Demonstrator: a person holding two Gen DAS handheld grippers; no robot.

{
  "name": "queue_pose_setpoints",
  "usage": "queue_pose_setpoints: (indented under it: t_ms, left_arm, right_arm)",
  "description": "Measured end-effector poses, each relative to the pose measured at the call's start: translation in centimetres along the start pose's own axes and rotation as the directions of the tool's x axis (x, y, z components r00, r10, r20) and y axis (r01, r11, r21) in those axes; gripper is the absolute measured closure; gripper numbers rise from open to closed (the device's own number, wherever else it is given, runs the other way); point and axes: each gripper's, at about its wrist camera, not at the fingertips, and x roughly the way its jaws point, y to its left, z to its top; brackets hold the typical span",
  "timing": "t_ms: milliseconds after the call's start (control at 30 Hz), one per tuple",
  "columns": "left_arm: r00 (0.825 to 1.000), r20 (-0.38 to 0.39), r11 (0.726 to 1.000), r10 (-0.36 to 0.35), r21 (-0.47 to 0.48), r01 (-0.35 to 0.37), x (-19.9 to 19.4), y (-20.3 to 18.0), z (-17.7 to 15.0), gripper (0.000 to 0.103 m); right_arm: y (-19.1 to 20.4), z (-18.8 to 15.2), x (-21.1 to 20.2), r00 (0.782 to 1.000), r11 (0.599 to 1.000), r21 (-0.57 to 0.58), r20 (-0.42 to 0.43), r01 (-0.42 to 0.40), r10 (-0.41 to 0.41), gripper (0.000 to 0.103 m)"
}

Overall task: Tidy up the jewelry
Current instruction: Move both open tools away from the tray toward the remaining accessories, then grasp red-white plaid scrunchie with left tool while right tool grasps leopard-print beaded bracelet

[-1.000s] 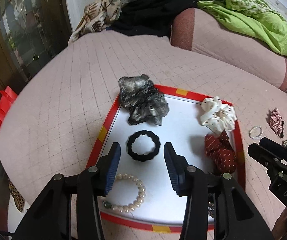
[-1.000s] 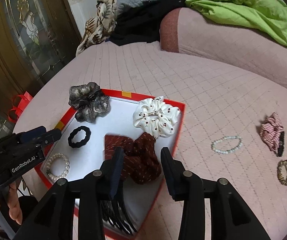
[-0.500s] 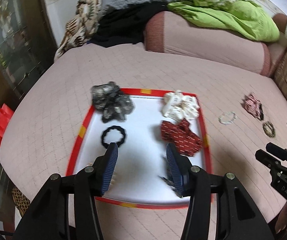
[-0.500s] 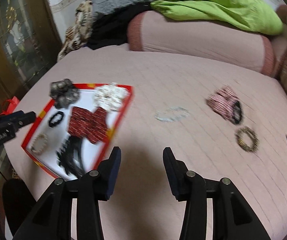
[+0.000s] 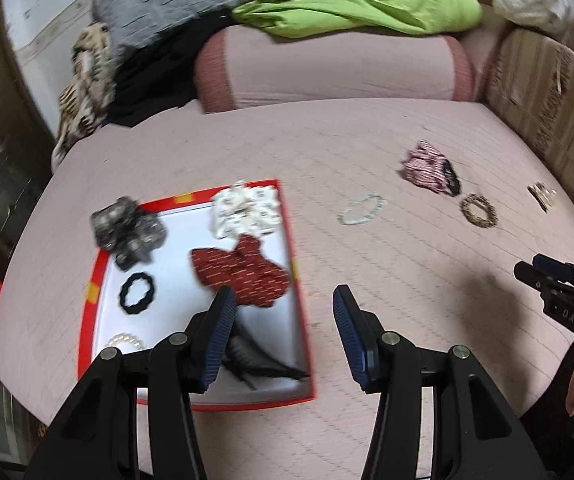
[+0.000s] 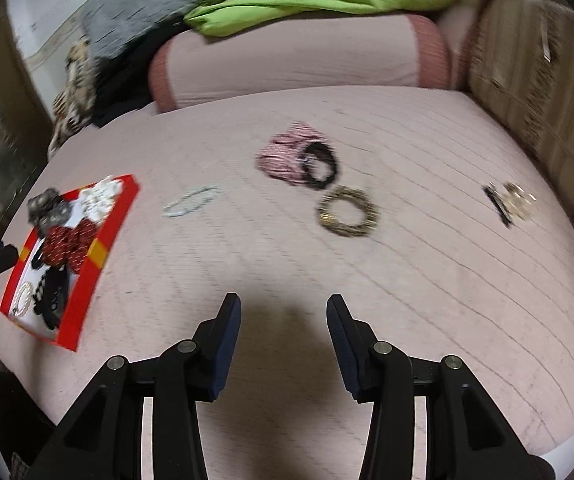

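Red tray (image 5: 299,320) holds scrunchies; both claws open, empty, over pink quilt (image 6: 407,280).

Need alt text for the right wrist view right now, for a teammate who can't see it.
The open, empty right gripper hangs over a pink quilted bed, where a clear bead bracelet, pink scrunchie, gold-brown ring and gold clip lie loose. A red-rimmed tray of scrunchies sits far left.

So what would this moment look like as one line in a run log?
left tool: open, empty | right tool: open, empty | red tray: six pieces in | bed: five pieces left
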Motion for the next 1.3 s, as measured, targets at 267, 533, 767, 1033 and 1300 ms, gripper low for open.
queue_pose_setpoints:
  t_ms: [267,533,767,1033,1300]
  left_arm:
    - [0.999,0.005,0.998,-0.044,0.049,0.044,0.4,-4.3,3.1,0.054]
    - [0.996,0.003,0.995,-0.088,0.045,0.088,2.6,-7.3,7.6,0.054]
    - [0.989,-0.027,0.989,-0.145,0.021,0.146,7.2,-9.5,11.5,0.054]
    - [0.974,-0.124,0.981,-0.191,0.022,0.195,15.4,-12.7,13.6,0.054]
    - [0.939,-0.164,0.953,-0.302,-0.092,0.29,22.0,-12.9,15.6,0.054]
  right_arm:
    - [-5.3,-0.3,-0.8,0.999,0.995,0.097,0.023,0.033,-0.036,0.054]
    - [-8.5,0.0,-0.8,0.998,0.986,0.164,0.041,0.044,-0.051,0.054]
    - [-10.1,1.6,0.4,0.997,0.978,0.207,0.063,0.037,-0.051,0.054]
    - [-9.7,3.7,4.5,0.999,0.98,0.198,0.037,0.0,-0.008,0.054]
    - [-8.5,5.3,8.1,1.0,0.987,0.162,0.028,-0.006,0.002,0.054]
